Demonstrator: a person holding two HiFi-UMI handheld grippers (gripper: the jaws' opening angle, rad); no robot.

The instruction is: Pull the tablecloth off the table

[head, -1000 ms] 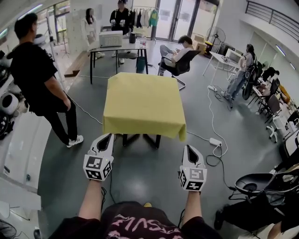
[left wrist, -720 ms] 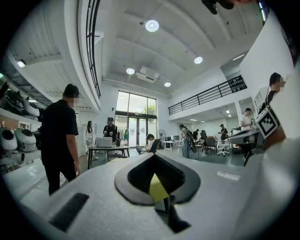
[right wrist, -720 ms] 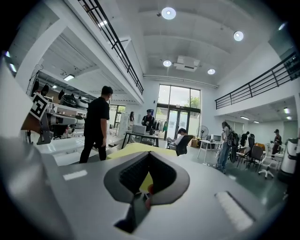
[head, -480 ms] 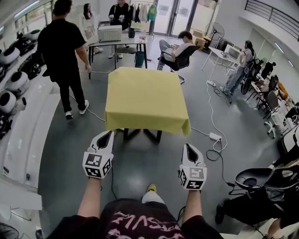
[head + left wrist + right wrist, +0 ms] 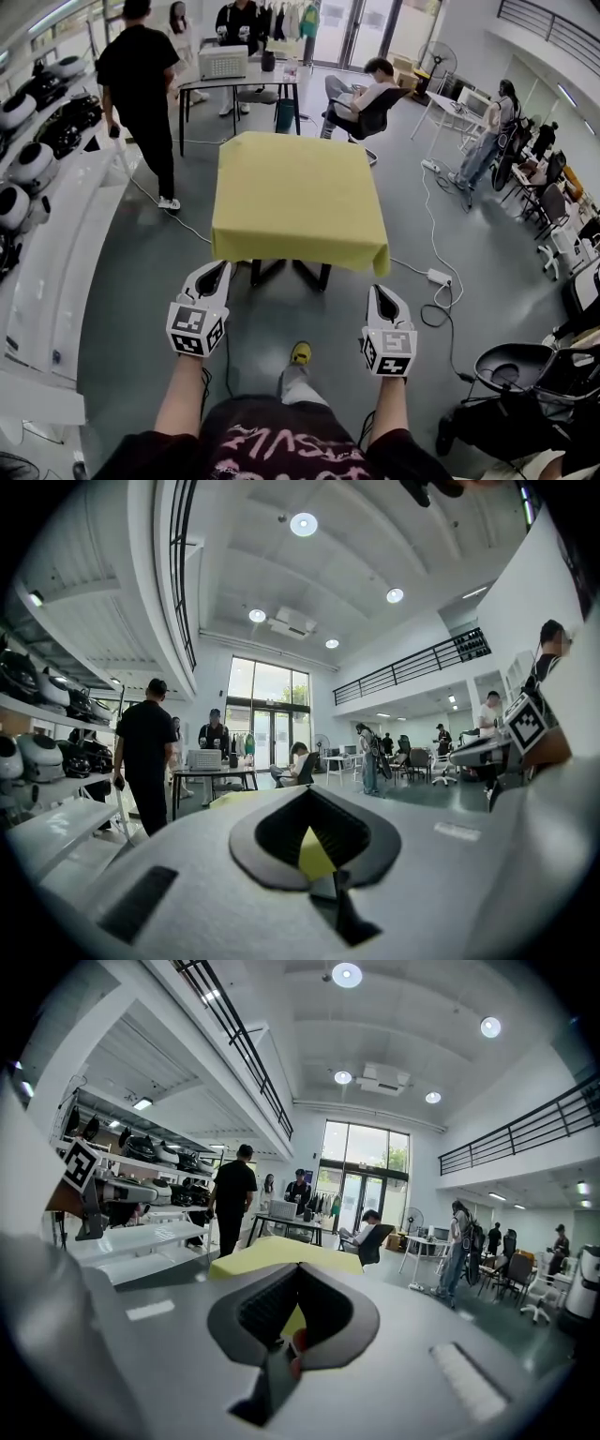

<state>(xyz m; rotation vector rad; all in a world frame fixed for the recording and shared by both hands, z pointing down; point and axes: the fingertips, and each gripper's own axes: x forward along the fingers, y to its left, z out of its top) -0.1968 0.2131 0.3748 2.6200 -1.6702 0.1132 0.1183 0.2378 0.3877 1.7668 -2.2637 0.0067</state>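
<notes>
Yellow tablecloth (image 5: 298, 202) lies fully spread over the table (image 5: 286, 274), still covering the whole top, its hem hanging down on every visible side. Task not yet begun on the cloth itself.

Left gripper (image 5: 216, 272): jaws together, nothing held. The yellow seen through its notch in the left gripper view is the cloth farther off, not in the grip.
Right gripper (image 5: 378, 293): jaws together, likewise empty. The right gripper view shows the same yellow top beyond the notch.

Key relation: the cloth lies straight ahead of both grippers, and both point toward it. The near hem runs crosswise to the pointing direction. In the head view the left gripper lines up just inside the near left corner (image 5: 217, 251) and the right gripper just inside the near right corner (image 5: 382, 267). Bare floor shows between the tips and the hem, so neither touches the cloth. Both stand about equally near; neither hand has a clear lead.

The cloth looks roughly square, with no marked long axis.

Judgement: the next move calls for both jaws to open, close on the near hem by the two corners, then draw back toward the person.
</notes>
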